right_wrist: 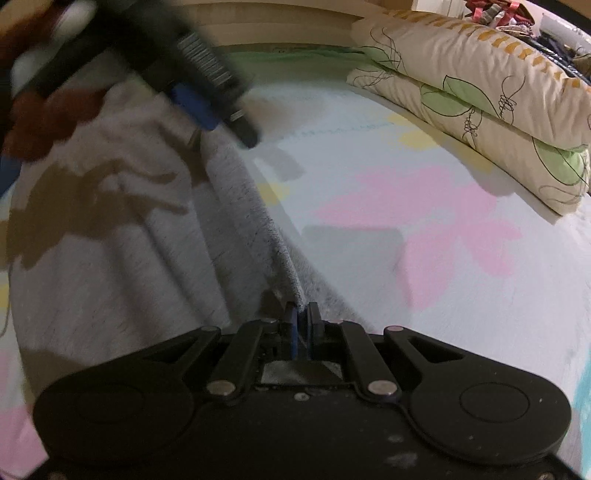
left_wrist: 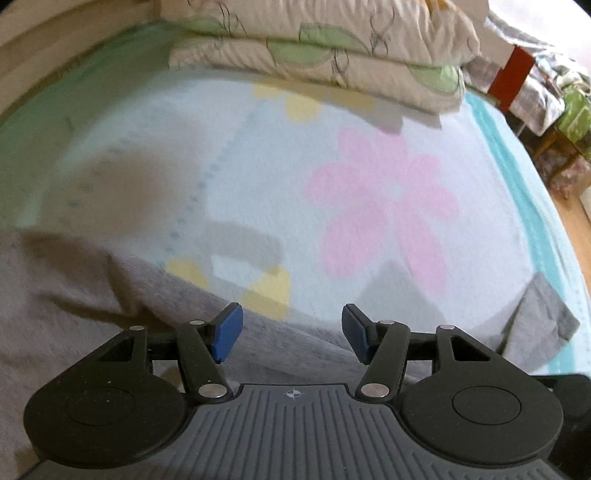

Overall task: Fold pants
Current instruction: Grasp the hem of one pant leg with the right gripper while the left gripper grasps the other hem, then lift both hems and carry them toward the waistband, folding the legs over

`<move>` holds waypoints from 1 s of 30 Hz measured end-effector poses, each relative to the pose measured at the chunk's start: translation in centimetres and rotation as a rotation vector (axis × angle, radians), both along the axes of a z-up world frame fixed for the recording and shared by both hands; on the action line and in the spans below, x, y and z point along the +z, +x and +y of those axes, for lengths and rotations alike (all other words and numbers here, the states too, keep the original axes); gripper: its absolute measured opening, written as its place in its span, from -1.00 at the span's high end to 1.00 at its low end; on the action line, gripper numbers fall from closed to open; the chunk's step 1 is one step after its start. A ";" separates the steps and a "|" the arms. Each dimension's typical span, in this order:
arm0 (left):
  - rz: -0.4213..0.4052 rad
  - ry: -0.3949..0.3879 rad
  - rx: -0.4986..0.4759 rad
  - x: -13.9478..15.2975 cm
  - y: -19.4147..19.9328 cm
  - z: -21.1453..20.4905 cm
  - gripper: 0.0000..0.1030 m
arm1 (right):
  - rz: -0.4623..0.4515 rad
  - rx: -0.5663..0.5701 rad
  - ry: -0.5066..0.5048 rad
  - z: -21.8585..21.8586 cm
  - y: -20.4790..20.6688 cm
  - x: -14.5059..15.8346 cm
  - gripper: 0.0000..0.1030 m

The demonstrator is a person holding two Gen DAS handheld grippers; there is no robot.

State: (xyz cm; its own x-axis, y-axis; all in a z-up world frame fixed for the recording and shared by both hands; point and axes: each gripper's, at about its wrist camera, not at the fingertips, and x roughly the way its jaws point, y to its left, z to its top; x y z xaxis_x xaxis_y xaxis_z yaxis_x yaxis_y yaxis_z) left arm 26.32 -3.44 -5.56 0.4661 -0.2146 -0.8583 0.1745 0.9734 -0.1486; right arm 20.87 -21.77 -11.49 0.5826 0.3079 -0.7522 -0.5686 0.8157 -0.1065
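The grey pants (left_wrist: 74, 295) lie spread on a bed with a pale blue flowered sheet (left_wrist: 369, 192). In the left wrist view my left gripper (left_wrist: 291, 330) is open and empty, just above the pants' edge. A raised grey corner of the pants (left_wrist: 543, 317) shows at the right. In the right wrist view my right gripper (right_wrist: 302, 321) is shut on the edge of the pants (right_wrist: 147, 240), which run away to the upper left. The left gripper (right_wrist: 207, 96) shows blurred above the pants at upper left.
Folded floral quilts (left_wrist: 332, 48) are stacked at the head of the bed, also seen in the right wrist view (right_wrist: 480, 96). A wooden headboard (right_wrist: 280, 29) lies beyond. A red chair and clutter (left_wrist: 517, 74) stand off the bed's right side.
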 end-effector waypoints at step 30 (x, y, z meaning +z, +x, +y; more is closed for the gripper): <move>0.121 -0.084 0.118 -4.6 0.3 -2.0 0.87 | -0.186 0.001 -0.072 1.3 -3.7 -1.5 0.93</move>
